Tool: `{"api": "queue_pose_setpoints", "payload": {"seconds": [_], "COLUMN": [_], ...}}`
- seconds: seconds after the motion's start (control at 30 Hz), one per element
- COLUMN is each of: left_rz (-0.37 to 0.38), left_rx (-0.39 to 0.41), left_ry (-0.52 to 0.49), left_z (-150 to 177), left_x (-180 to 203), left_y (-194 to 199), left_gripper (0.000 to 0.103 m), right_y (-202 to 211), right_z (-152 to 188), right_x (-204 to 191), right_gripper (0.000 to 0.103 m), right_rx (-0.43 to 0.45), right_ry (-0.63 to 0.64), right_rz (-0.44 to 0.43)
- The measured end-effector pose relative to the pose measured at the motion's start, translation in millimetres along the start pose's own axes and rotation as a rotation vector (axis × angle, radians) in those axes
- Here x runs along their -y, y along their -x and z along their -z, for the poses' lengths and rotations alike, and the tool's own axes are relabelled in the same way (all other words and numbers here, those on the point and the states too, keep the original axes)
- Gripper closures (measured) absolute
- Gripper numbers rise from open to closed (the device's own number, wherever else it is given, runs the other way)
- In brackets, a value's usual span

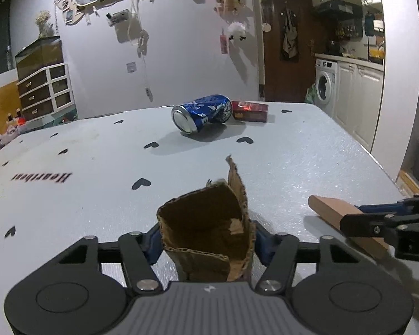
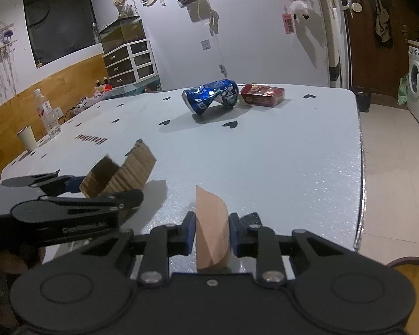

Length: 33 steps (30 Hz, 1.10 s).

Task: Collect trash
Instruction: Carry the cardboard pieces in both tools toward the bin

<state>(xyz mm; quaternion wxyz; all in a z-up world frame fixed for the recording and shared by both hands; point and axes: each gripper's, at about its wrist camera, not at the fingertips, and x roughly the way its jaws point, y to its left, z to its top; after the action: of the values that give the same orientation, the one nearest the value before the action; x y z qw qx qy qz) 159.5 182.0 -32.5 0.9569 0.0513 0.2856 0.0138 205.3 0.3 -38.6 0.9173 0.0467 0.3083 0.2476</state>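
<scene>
A pale heart-printed desk (image 1: 293, 167) fills both views. The left tongs (image 1: 206, 240) clamp a torn cardboard scrap (image 1: 204, 223); the right tongs (image 2: 212, 234) pinch a tan paper piece (image 2: 211, 223). Bare cloth lies ahead; a crushed blue can (image 1: 201, 113) touches a red box (image 1: 250, 111) near the far edge.

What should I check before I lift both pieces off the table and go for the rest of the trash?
1. Left gripper on the torn cardboard: pads at both sides, ok.
2. Right gripper on the tan paper piece: ok.
3. Grip firmness on the cardboard: cannot tell.
4. Grippers apart from each other: ok.
5. Crushed blue can and red box not yet collected: not ok.
6. Trash bin location: cannot tell.
</scene>
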Motion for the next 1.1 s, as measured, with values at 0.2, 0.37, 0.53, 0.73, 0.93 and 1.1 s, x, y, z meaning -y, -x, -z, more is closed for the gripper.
{"api": "queue_pose_setpoints", "payload": {"seconds": [0.2, 0.37, 0.53, 0.73, 0.93, 1.1], "left_rz": [-0.003, 0.006, 0.025, 0.040, 0.065, 0.092], "left_rx": [0.036, 0.077, 0.109, 0.133, 0.139, 0.139], "left_ry": [0.028, 0.013, 0.003, 0.007, 0.012, 0.011], "left_z": [0.7, -5.2, -9.3, -8.9, -8.2, -9.7], "left_x": [7.1, 26.8, 54.4, 92.5, 133.4, 167.8], "left_y": [23.2, 47.6, 66.7, 79.3, 84.7, 85.8], "left_gripper": [0.044, 0.044, 0.044, 0.044, 0.044, 0.044], "right_y": [12.5, 37.3, 68.5, 104.6, 135.9, 156.1], "right_z": [2.5, 3.3, 6.1, 13.9, 24.9, 34.5], "right_x": [4.0, 12.5, 29.6, 60.8, 97.4, 126.5], "right_gripper": [0.077, 0.077, 0.077, 0.077, 0.077, 0.077], "right_rx": [0.022, 0.065, 0.112, 0.153, 0.172, 0.174], "right_ry": [-0.012, -0.018, -0.030, -0.047, -0.071, -0.088], "right_rz": [0.004, 0.012, 0.038, 0.098, 0.144, 0.182]}}
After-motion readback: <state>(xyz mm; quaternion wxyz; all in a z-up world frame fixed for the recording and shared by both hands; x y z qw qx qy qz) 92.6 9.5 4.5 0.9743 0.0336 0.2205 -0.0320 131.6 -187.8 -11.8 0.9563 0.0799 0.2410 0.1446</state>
